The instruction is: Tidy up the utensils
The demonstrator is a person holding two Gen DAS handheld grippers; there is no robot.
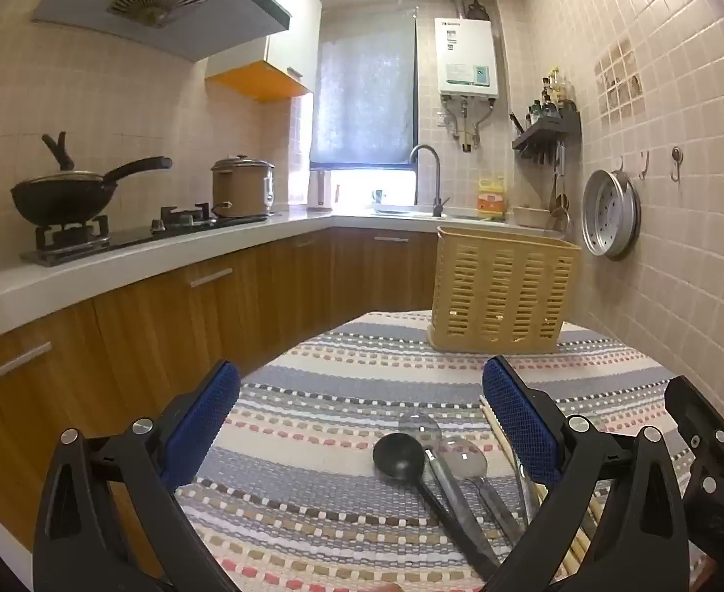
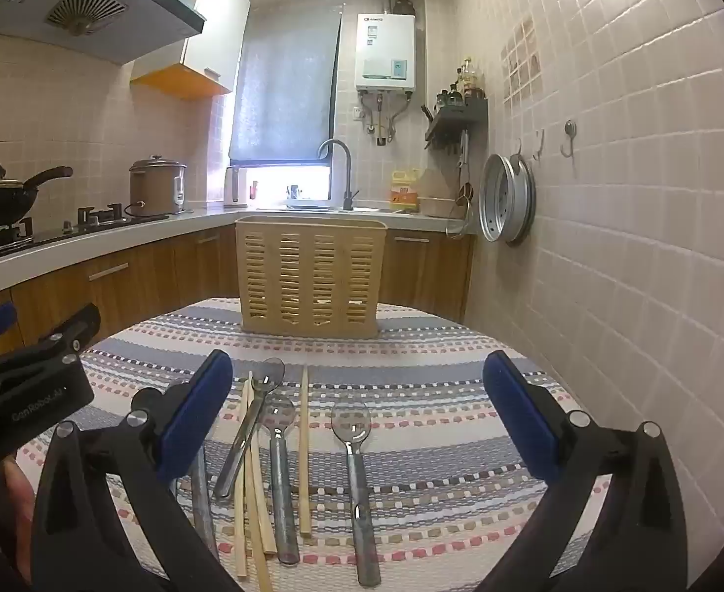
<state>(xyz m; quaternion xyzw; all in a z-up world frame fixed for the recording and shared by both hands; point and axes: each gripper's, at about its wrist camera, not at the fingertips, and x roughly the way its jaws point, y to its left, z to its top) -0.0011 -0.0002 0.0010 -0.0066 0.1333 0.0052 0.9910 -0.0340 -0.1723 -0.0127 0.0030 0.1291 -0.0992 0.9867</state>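
I see each hand-held gripper [image 1: 362,419] [image 2: 357,414] has black plastic arms, silver rivets and blue textured pads [image 2: 191,419]; white lettering marks the left one.

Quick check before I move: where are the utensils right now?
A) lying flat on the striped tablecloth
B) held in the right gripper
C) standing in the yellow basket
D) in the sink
A: the clear spoons, chopsticks and black ladle all lie flat on the striped tablecloth, in front of the slotted yellow basket; the right gripper and left gripper are both open, holding nothing.
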